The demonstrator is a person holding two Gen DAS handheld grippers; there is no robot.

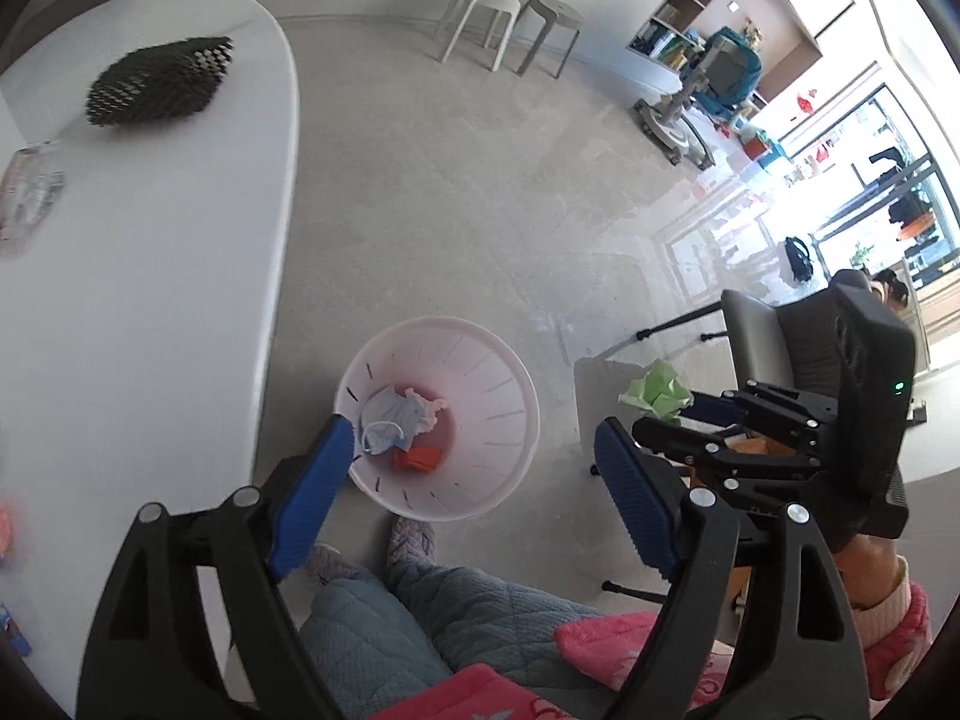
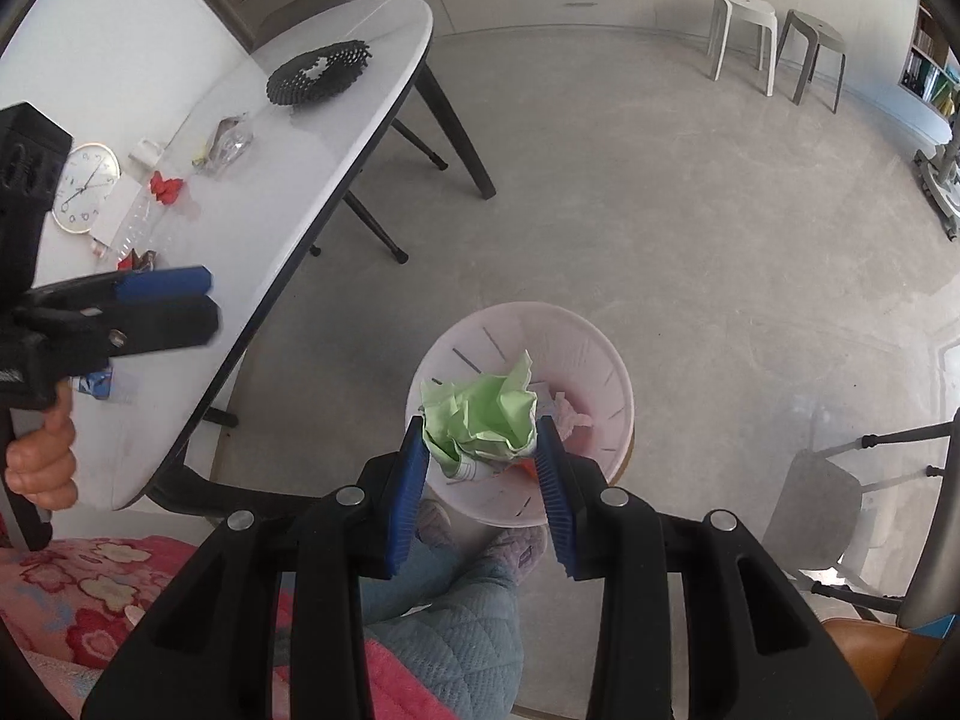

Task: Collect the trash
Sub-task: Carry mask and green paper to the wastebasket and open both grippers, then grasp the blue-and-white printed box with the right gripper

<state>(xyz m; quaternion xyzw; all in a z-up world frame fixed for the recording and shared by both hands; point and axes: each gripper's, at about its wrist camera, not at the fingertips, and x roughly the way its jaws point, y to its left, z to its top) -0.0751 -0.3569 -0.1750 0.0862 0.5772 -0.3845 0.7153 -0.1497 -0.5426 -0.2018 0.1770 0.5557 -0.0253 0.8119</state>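
A white slotted trash bin (image 1: 480,372) stands on the floor beside the table; it holds a blue face mask (image 1: 387,420), pink scraps and an orange piece (image 1: 420,457). My right gripper (image 2: 483,450) is shut on a crumpled green paper ball (image 2: 486,414) and holds it above the bin (image 2: 594,372). The ball also shows in the left wrist view (image 1: 654,391). My left gripper (image 1: 474,462) is open and empty, above the bin's near rim; in the right wrist view (image 2: 180,300) it hangs over the table edge.
The white oval table (image 2: 312,138) carries a black spiky mat (image 2: 318,75), clear plastic wrap (image 2: 231,141), red scraps (image 2: 165,187), a clock (image 2: 87,186) and a plastic bottle (image 2: 135,228). A grey chair (image 2: 822,510) stands right of the bin. Two stools (image 2: 774,36) are far back.
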